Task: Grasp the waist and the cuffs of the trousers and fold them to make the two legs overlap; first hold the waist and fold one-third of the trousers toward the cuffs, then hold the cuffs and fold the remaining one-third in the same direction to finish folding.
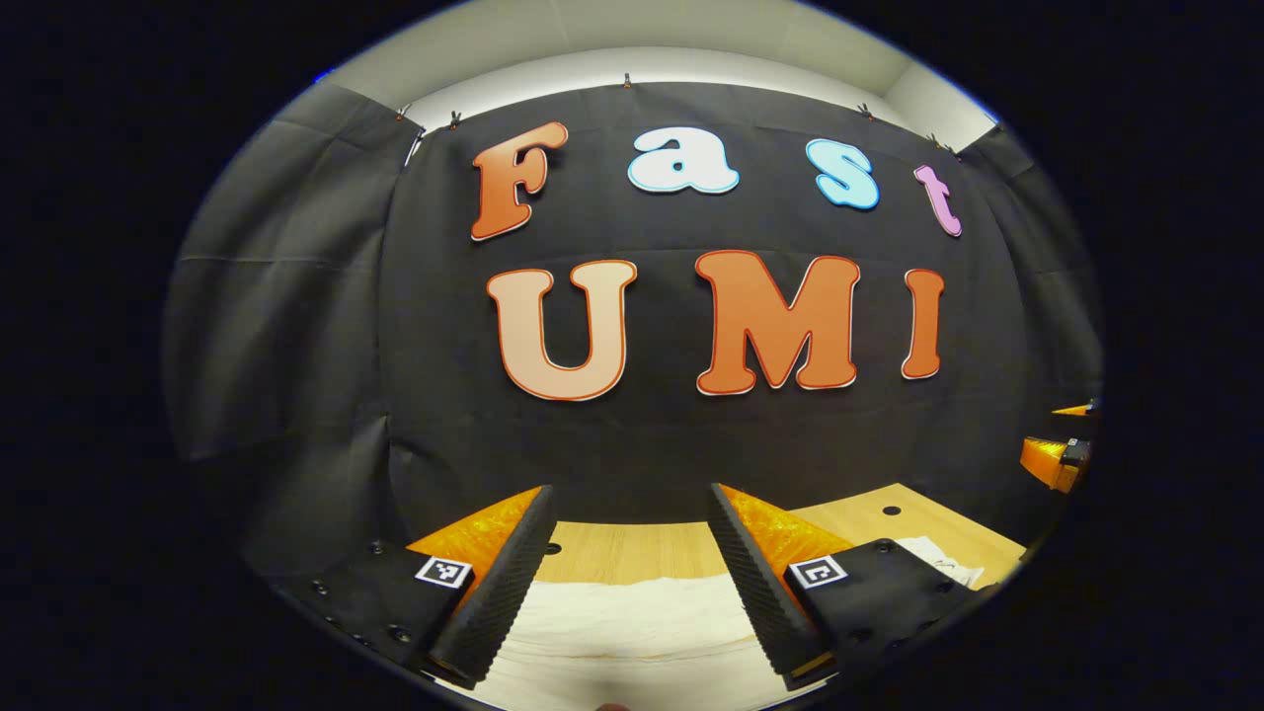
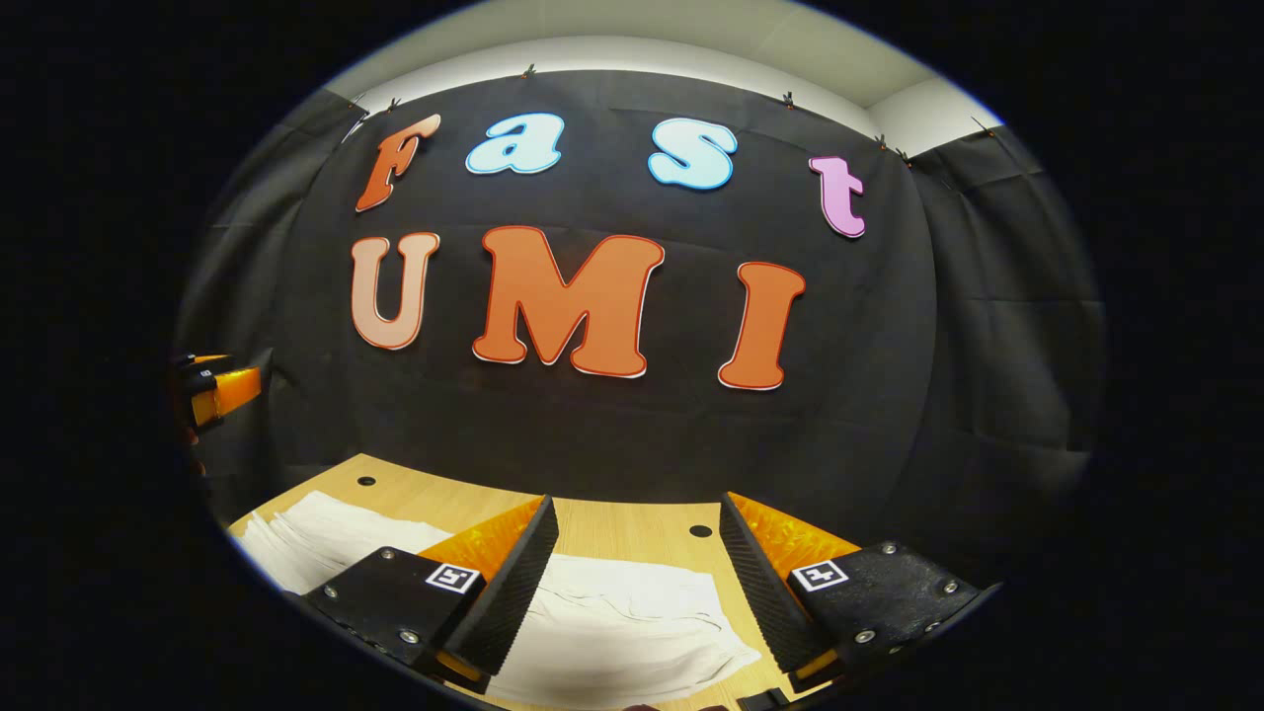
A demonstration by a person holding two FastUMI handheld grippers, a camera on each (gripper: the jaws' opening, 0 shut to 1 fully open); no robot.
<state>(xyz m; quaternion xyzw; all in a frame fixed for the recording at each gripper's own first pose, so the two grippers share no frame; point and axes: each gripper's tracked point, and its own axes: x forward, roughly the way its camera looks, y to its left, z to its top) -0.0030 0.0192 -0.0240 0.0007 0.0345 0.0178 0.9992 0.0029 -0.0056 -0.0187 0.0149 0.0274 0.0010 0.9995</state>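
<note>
White trousers on wooden table — edges cut off, both hand-held grippers wide open, empty.

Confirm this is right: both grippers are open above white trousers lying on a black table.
Not quite: the table is light wood, not black, as the right gripper view shows; the black is the booth's cloth wall behind. The rest holds: left gripper and right gripper are open, above the white trousers.
</note>
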